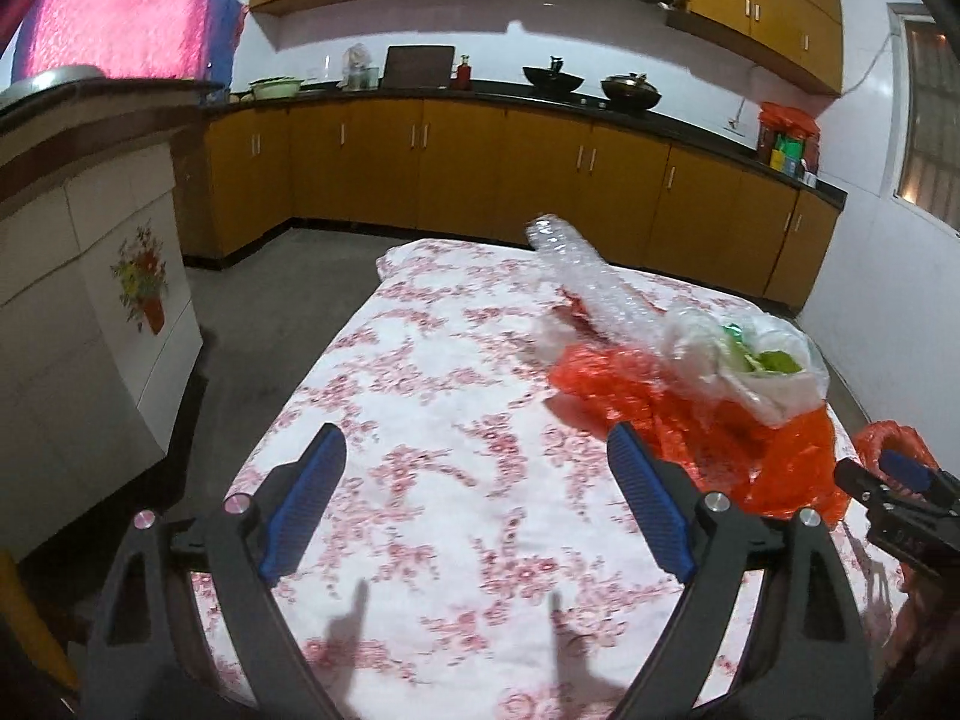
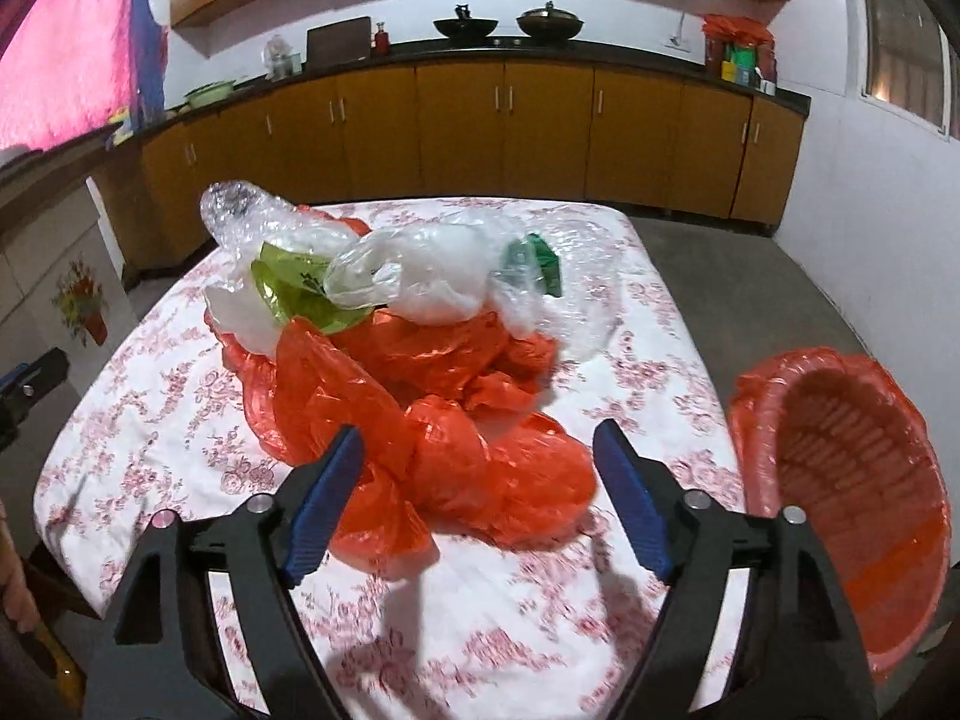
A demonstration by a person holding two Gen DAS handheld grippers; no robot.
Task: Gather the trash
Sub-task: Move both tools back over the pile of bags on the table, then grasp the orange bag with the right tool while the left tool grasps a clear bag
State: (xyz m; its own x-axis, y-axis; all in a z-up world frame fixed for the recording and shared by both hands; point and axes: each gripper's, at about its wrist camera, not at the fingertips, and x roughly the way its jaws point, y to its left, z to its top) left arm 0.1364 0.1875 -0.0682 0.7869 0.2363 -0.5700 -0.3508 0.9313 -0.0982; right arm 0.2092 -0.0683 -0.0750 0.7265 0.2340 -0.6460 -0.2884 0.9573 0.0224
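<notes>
Trash heap waiting, both grippers empty.
My right gripper [image 2: 477,459] hung with jaws spread around the orange bag [image 2: 456,420] on the counter [image 2: 150,408]; left gripper [image 1: 477,462] released too (loose clear wrap [image 2: 432,270] could slide off).

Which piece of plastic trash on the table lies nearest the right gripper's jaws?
The crumpled orange bag: its near end sits between the open jaws of the right gripper. The clear bags and bubble wrap lie farther back on the pile.
</notes>
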